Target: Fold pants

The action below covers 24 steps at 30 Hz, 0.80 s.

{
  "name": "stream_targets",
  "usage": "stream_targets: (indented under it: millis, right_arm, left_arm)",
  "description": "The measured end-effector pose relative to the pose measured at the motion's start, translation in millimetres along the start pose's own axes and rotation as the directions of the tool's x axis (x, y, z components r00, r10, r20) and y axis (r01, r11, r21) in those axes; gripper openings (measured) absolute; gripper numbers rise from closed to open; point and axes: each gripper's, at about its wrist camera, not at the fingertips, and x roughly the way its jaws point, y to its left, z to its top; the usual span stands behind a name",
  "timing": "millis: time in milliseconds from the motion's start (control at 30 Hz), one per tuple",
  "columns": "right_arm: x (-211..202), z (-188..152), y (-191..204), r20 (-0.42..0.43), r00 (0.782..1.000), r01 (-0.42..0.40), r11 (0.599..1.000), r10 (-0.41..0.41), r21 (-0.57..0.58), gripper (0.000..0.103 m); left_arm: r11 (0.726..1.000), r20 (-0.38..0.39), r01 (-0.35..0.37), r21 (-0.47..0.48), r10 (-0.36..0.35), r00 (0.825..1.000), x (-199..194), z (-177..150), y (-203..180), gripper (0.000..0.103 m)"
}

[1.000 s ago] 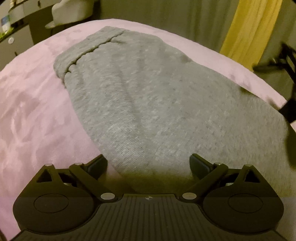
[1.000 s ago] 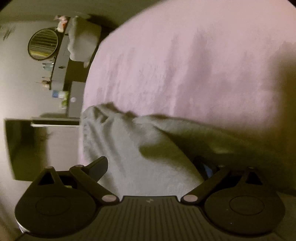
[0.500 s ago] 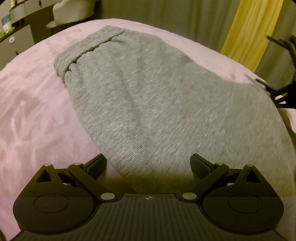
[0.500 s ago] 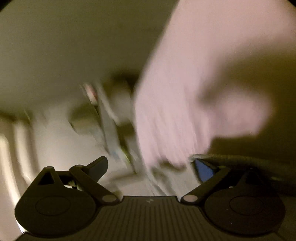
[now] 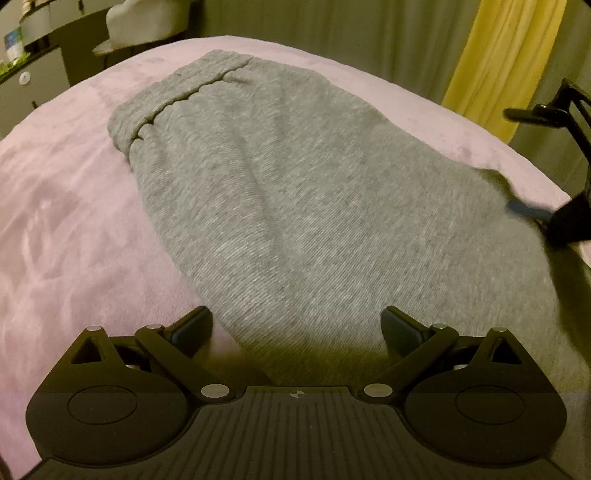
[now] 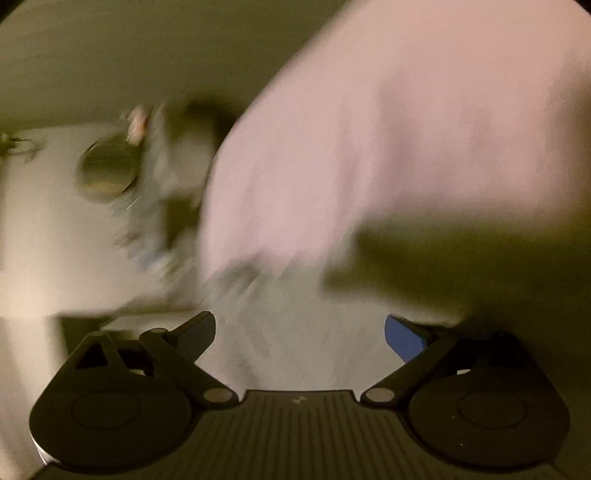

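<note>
Grey sweatpants (image 5: 303, 206) lie folded on a pink bedspread (image 5: 62, 206), waistband at the far left. My left gripper (image 5: 295, 328) is open, its jaws wide apart just above the near edge of the pants, holding nothing. My right gripper (image 6: 299, 328) is open too; it shows at the right edge of the left wrist view (image 5: 546, 162), at the pants' right edge, one blue-padded finger low by the cloth. The right wrist view is blurred by motion; grey cloth (image 6: 295, 325) lies between its jaws, and whether they touch it cannot be told.
A yellow curtain (image 5: 506, 59) and grey drapes hang behind the bed. A dresser (image 5: 29, 81) with small items and a pale chair (image 5: 147, 18) stand at the far left. A round mirror (image 6: 107, 173) shows blurred in the right wrist view.
The right gripper has swung fast, let the cloth fall and now sits at the pants' right edge. The pants' top layer has settled flat. The left gripper has barely moved.
</note>
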Motion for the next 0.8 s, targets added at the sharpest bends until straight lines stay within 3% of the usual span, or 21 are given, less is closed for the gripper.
stream_targets:
  millis: [33, 67, 100, 200, 300, 433, 533, 600, 700, 800]
  right_arm:
    - [-14.2, -0.8, 10.2, 0.155, 0.982, 0.115, 0.992, -0.105, -0.057, 0.098]
    - [-21.8, -5.0, 20.0, 0.259, 0.953, 0.188, 0.977, -0.156, -0.102, 0.098]
    - [-32.6, -10.1, 27.4, 0.313, 0.941, 0.186, 0.970, -0.130, -0.156, 0.098]
    - [-67.3, -36.8, 34.3, 0.295, 0.955, 0.124, 0.957, -0.043, -0.263, 0.098]
    - [-101.5, -86.5, 22.4, 0.242, 0.968, 0.147, 0.939, -0.071, -0.312, 0.098]
    - [-107.0, -126.5, -20.7, 0.079, 0.987, 0.155, 0.969, -0.142, -0.191, 0.098]
    - [-116.7, -124.2, -55.6, 0.126, 0.976, 0.191, 0.974, -0.176, -0.122, 0.098]
    - [-139.5, -121.0, -61.7, 0.229, 0.944, 0.261, 0.963, -0.239, -0.072, 0.098]
    - [-181.6, -124.8, -56.3, 0.372, 0.862, 0.396, 0.916, -0.345, -0.069, 0.098]
    - [-242.2, -137.8, -71.6, 0.432, 0.833, 0.389, 0.921, -0.347, -0.010, 0.098]
  left_arm:
    - [1.000, -0.001, 0.000, -0.001, 0.000, 1.000, 0.1, 0.2, 0.0, 0.101]
    - [1.000, -0.002, 0.002, -0.002, -0.002, 1.000, 0.4, 0.4, 0.3, 0.101]
    - [1.000, -0.003, 0.002, -0.002, -0.002, 1.000, 0.6, 0.8, 0.6, 0.101]
    - [1.000, -0.006, 0.002, -0.002, -0.002, 1.000, 2.0, 1.6, 1.4, 0.102]
    - [1.000, -0.005, 0.004, -0.004, -0.004, 1.000, 1.7, 1.4, 2.4, 0.102]
    - [1.000, -0.004, -0.001, -0.002, 0.001, 1.000, 1.2, 0.2, 0.6, 0.102]
    - [1.000, -0.005, 0.000, -0.004, 0.000, 1.000, 0.9, 0.6, 1.5, 0.102]
    - [1.000, -0.005, -0.002, -0.007, 0.002, 1.000, 0.6, 0.6, 2.7, 0.102]
    - [1.000, -0.006, -0.009, -0.008, 0.009, 1.000, 1.4, 0.7, 3.8, 0.102]
    - [1.000, -0.009, -0.021, 0.004, 0.021, 1.000, 1.7, 1.0, 2.1, 0.103]
